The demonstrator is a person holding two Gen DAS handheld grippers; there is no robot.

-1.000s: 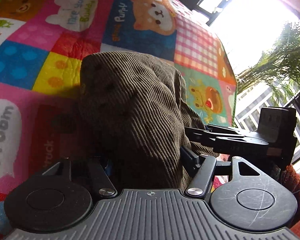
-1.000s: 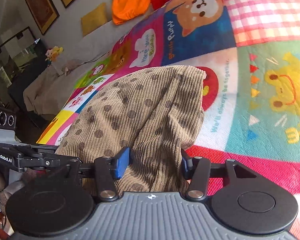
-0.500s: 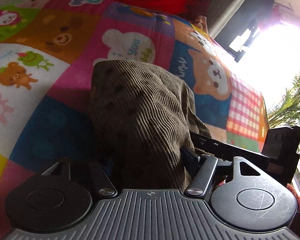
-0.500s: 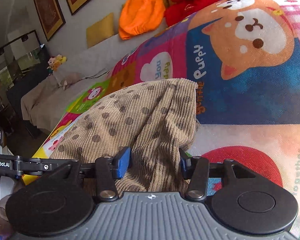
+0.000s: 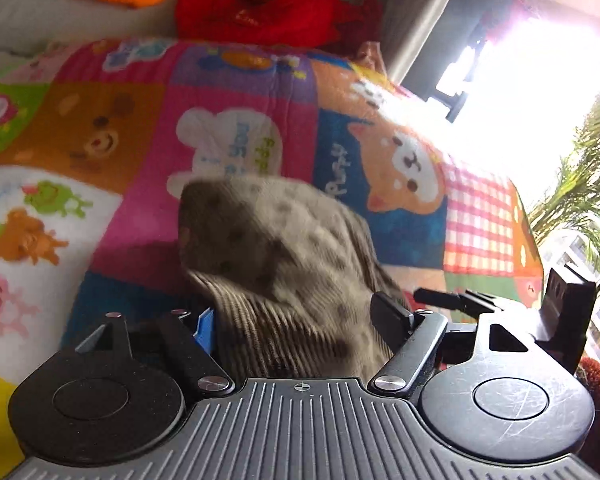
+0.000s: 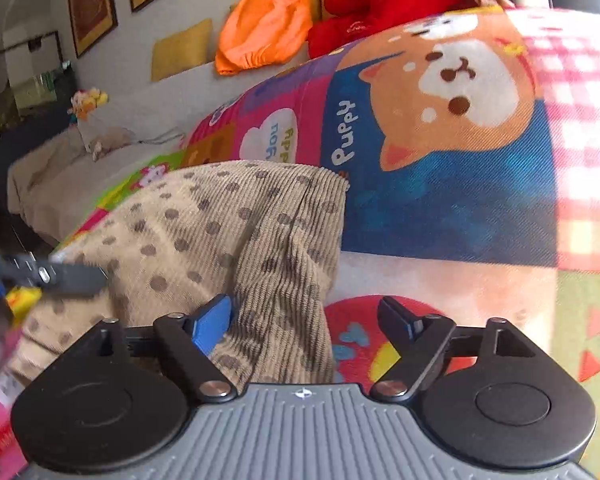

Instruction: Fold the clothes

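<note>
One tan corduroy garment (image 6: 220,248) with dark polka dots lies bunched and ribbed on the bright cartoon play mat (image 6: 440,208), its far edge folded near the puppy panel. Cloth fills the gap of the left claw (image 5: 300,320), whose fingers stand spread; the right claw (image 6: 306,320) is wide, cloth touching only its left blue pad.

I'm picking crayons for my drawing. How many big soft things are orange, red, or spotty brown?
Orange: 1, the pumpkin plush
Red: 1, the red plush
Spotty brown: 1, the corduroy garment
Total: 3
</note>
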